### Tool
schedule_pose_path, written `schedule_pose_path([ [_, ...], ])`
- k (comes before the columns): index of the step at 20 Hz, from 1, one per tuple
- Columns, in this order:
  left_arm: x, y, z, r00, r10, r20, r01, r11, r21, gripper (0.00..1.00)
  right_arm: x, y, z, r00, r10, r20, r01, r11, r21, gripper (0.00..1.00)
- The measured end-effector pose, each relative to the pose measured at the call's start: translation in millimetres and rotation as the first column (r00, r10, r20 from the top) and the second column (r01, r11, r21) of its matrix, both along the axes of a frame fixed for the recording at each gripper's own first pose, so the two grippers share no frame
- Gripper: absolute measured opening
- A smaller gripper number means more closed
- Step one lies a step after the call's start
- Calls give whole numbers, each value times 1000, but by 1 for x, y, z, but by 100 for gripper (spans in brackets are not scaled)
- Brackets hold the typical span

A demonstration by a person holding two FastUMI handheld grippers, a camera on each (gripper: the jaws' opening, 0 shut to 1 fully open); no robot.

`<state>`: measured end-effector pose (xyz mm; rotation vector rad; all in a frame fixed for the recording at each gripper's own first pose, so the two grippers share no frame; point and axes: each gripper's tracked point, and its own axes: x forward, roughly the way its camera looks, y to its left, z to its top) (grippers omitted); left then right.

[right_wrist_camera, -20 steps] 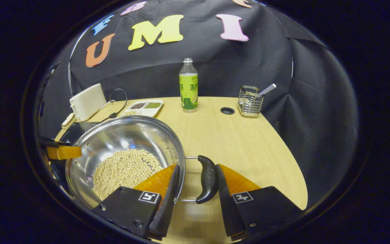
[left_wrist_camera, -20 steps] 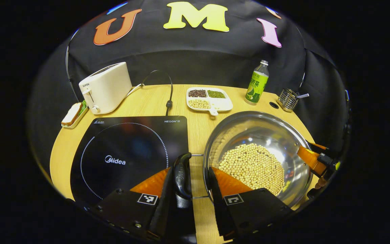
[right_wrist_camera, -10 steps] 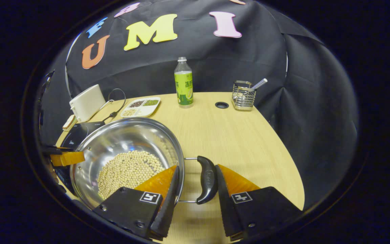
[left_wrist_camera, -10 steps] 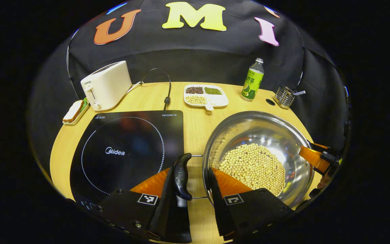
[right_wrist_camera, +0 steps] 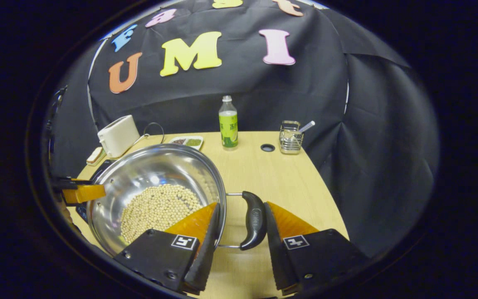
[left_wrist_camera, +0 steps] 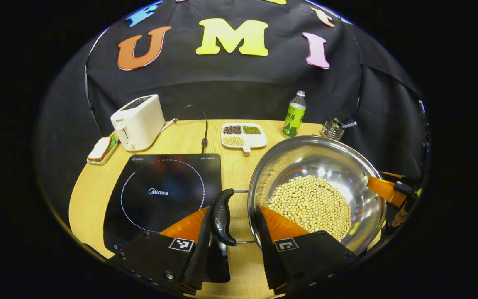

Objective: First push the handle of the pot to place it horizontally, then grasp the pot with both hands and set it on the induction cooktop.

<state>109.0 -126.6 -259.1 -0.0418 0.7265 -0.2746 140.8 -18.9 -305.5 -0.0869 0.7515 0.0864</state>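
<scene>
Rising off the table (right_wrist_camera: 288, 178) since before, pot (left_wrist_camera: 326, 166) (jaws of both grippers clamping its handles).

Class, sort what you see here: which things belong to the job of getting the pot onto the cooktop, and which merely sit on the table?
Job:
pot holding beans
pot handles
induction cooktop
left gripper
right gripper

Lying about:
toaster
divided dish
bottle
wire holder
small tray
</scene>
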Motion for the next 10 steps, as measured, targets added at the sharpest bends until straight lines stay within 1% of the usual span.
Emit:
schedule_pose_path([
  [3, -4, 2, 25, 999, 4, 34, -3, 1000, -25, 55, -3, 4, 30, 999, 4, 44, -4, 1000, -10, 61],
  [5, 0, 5, 42, 997, -2, 73, 4, 1000, -26, 55, 0, 7, 47, 997, 3, 75, -2, 1000, -15, 61],
  [9, 5, 11, 61, 995, -3, 98, 6, 999, -33, 55, 1, 15, 63, 997, -16, 76, 16, 1000, 3, 62],
  [10, 6, 14, 64, 995, -3, 99, 6, 999, -35, 55, 1, 19, 65, 997, -16, 73, 16, 1000, 3, 61],
])
